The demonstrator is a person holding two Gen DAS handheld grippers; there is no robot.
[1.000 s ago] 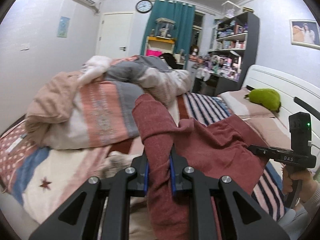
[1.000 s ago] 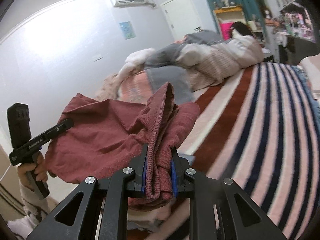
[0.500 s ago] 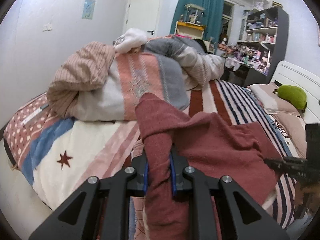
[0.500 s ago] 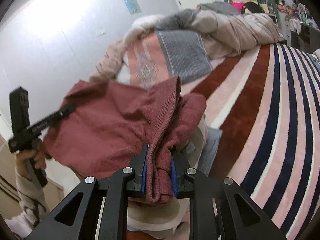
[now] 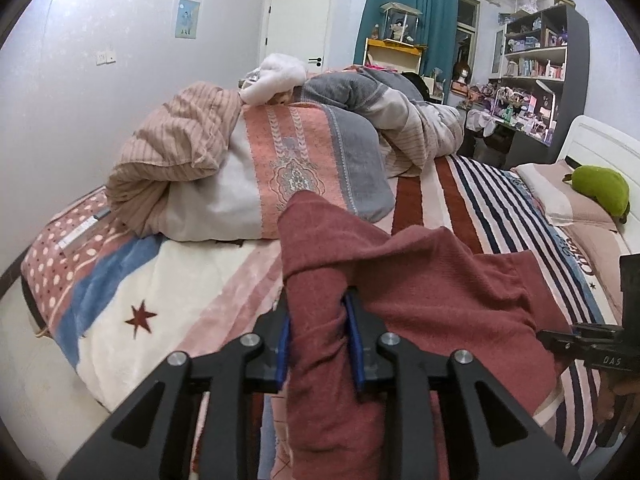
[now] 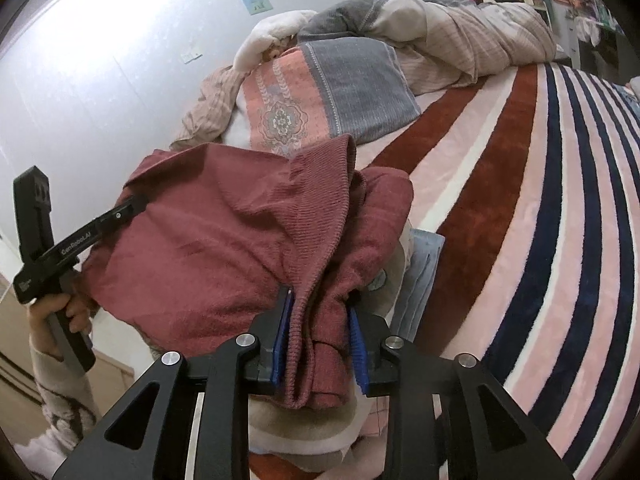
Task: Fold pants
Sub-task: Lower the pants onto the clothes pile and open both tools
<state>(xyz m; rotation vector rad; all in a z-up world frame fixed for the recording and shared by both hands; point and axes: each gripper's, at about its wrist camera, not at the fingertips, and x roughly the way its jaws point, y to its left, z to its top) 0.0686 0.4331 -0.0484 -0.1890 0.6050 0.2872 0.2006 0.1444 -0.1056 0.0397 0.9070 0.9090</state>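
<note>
- The bed (image 5: 472,184), under a striped blanket, runs out of frame on the near side in both views; a heap of bedding (image 5: 256,168) covers its far end, so the mattress edge there is hidden.
- The pants (image 5: 432,296), dark red knit, hang stretched between the two grippers above the near part of the bed. The long axis runs roughly side to side, from one gripper to the other. Which end is waistband and which is cuff is hard to make out, though the right wrist view shows a ribbed band (image 6: 332,208) rising above the jaws.
- The lower part of the pants drops below the frame in the left wrist view, so how far they hang cannot be told.
- Under the pants in the right wrist view lie other pale garments (image 6: 416,268), mostly covered and hard to identify.
- The left gripper (image 5: 318,334) points toward the bedding heap, its jaws closed onto a thick bunch of the pants; its blue pads are mostly buried in fabric.
- The right gripper (image 6: 320,340) points across the bed, jaws likewise clamped on a bunched fold of pants.
- The left hand (image 6: 60,316) wraps the handle upright; the sleeve is cut off by the frame edge.
</note>
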